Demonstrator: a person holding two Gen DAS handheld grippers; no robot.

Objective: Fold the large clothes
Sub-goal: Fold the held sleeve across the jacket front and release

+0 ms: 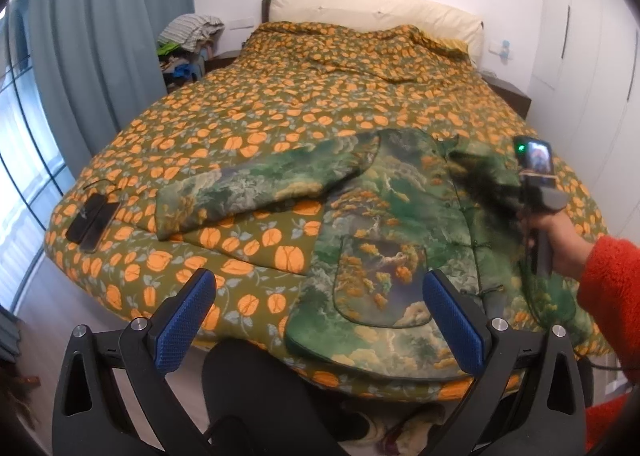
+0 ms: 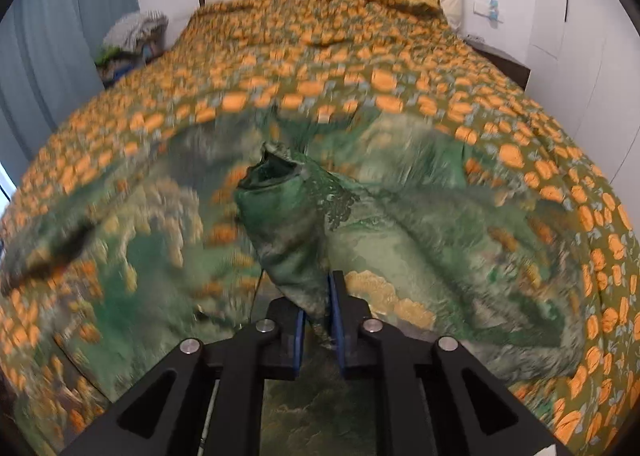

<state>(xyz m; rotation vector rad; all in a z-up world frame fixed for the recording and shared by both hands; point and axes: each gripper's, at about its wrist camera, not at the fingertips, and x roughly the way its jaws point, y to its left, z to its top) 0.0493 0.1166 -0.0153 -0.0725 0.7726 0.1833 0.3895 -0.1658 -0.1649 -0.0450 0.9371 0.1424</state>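
Green landscape-print padded jacket [image 1: 384, 215] on quilted floral bedspread [image 1: 260, 103], sleeve cuff [image 2: 280, 175] between right claw [image 2: 318, 320] pads; left claw [image 1: 320, 320] spread.

- Your left gripper [image 1: 318, 316] hangs over the foot of the bed, its blue-padded jaws spread wide with nothing between them.
- Under it the green landscape-print jacket [image 1: 384, 240] lies spread on the orange-flowered quilt [image 1: 280, 95], one sleeve [image 1: 256, 187] stretched flat toward the left.
- Your right hand [image 1: 556, 240], in a red fuzzy sleeve [image 1: 612, 288], grips the right gripper's handle above the jacket's right side; blurred dark-green fabric [image 1: 484, 179] trails from its front end, and its jaws cannot be made out.
- Two dark flat devices [image 1: 92, 221] rest on the quilt's left corner.
- A cream headboard [image 1: 376, 15] stands at the far end, grey-blue curtains [image 1: 104, 35] at the left.
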